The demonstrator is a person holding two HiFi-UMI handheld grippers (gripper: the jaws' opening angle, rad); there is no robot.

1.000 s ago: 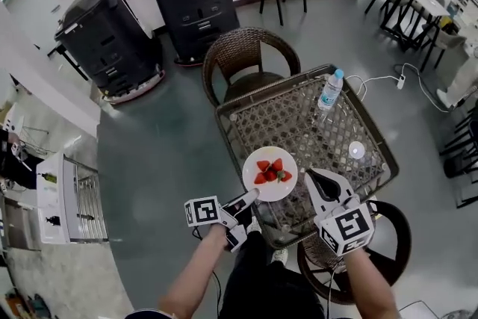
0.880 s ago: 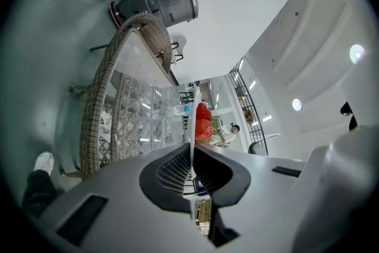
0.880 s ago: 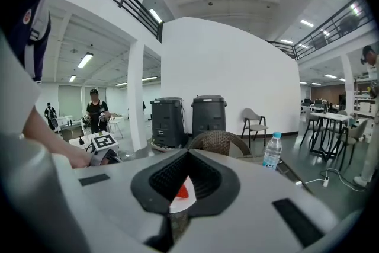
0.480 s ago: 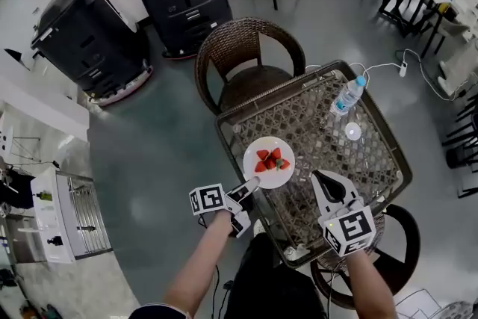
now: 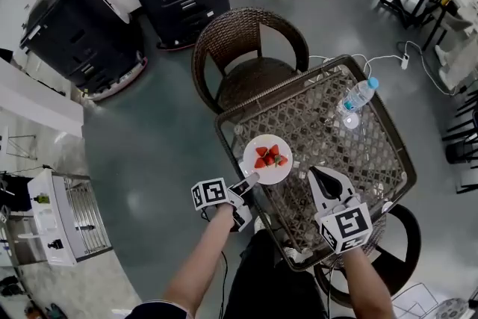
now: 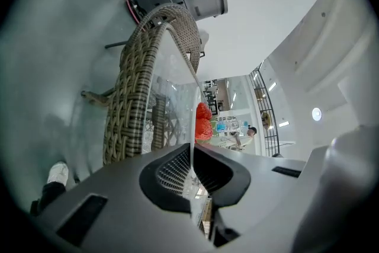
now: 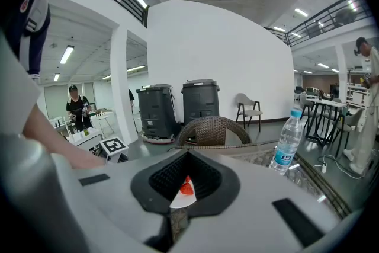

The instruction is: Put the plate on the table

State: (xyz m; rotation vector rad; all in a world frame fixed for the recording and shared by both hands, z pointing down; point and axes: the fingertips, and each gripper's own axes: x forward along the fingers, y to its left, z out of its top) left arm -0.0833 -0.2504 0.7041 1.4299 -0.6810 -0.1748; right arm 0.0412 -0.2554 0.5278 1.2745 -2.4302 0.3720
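A person's left gripper [image 5: 250, 181] is clamped on the near rim of a white plate [image 5: 269, 174] of strawberries [image 5: 269, 155], holding it over the glass-topped wicker table [image 5: 328, 146], just inside the tabletop's left edge. In the left gripper view the rim runs edge-on between the closed pads. Whether the plate's base has met the glass cannot be told from these views.

By the look of it the carry is almost over. What is left is to settle the plate flat, let go of the rim and draw the gripper back over the left edge.

The right gripper [image 5: 315, 172] hovers over the tabletop's near edge, to the right of the plate and apart from it, jaws together on nothing. The middle of the tabletop is bare. A water bottle [image 5: 358, 95] stands near the far right edge, well apart from the plate. A wicker chair [image 5: 250, 48] sits tucked against the far left edge.
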